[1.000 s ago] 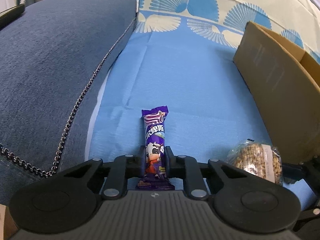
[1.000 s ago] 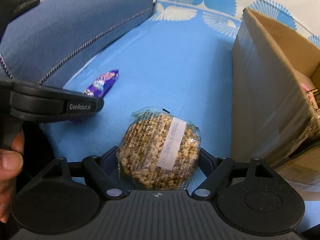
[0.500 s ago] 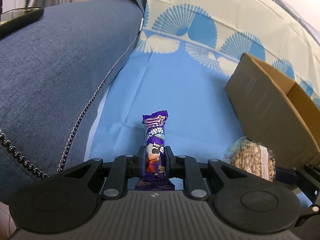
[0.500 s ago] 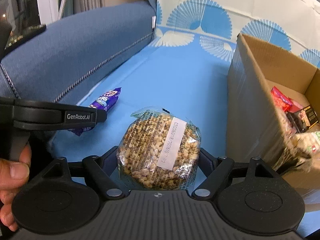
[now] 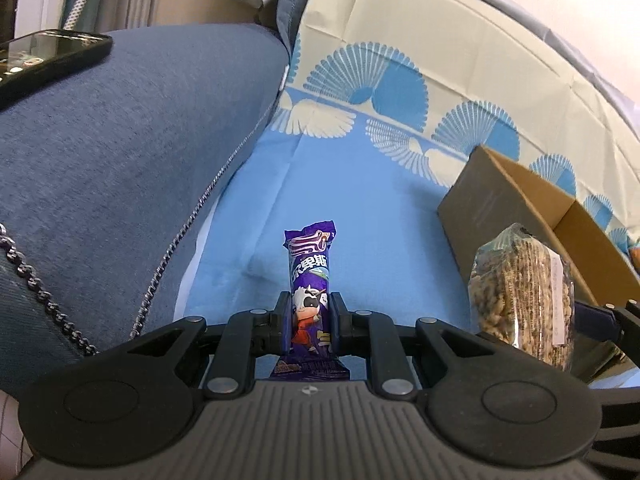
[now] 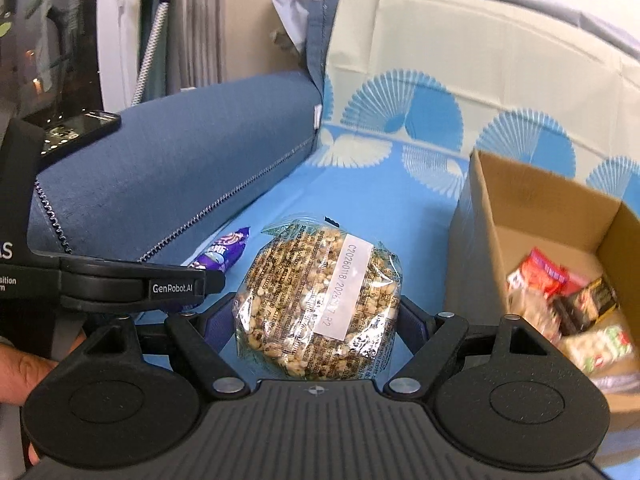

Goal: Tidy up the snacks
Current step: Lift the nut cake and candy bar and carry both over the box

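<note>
My left hand-held gripper [image 5: 309,322] clamps a purple foil-wrapped snack bar [image 5: 310,292]; my right hand-held gripper [image 6: 318,320] clamps a round, clear-wrapped puffed-grain cake [image 6: 320,304], both above the blue sheet [image 5: 360,200], beside the open brown cardboard box [image 6: 560,208].

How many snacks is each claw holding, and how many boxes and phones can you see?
Purple snack bar in left claw: 1
Round grain cake pack in right claw: 1
Cardboard box: 1
Phone: 1
Total: 4
The snacks inside the box are too blurred to count.
</note>
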Demonstrator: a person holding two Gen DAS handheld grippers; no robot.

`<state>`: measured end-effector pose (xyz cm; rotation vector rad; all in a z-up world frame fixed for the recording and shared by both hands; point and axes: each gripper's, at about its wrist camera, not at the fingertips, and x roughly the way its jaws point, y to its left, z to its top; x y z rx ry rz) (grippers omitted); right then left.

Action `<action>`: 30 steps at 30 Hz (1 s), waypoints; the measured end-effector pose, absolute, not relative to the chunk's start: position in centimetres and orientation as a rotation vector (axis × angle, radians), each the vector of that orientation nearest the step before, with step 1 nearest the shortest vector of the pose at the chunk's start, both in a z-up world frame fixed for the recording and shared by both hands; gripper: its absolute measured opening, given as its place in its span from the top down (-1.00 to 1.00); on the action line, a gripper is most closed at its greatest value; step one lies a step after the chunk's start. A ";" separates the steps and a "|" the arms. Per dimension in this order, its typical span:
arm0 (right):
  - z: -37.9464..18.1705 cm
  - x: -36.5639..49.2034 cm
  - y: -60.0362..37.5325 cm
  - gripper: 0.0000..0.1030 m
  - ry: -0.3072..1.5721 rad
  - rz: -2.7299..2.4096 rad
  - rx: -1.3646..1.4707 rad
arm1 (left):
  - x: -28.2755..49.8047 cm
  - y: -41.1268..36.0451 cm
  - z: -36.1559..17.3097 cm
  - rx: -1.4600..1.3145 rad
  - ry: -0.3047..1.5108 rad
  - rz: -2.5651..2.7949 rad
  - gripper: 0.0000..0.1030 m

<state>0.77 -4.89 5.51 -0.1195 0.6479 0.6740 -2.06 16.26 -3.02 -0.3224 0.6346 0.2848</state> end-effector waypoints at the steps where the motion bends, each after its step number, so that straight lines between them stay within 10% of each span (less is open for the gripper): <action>1: 5.7 0.7 -4.9 -0.60 0.635 0.678 -0.126 | -2.2 16.4 -2.9 -0.331 0.626 0.287 0.62; 30: 8.4 6.3 -15.0 -0.61 0.540 0.466 0.271 | 4.4 7.0 6.1 -0.183 0.557 0.208 0.62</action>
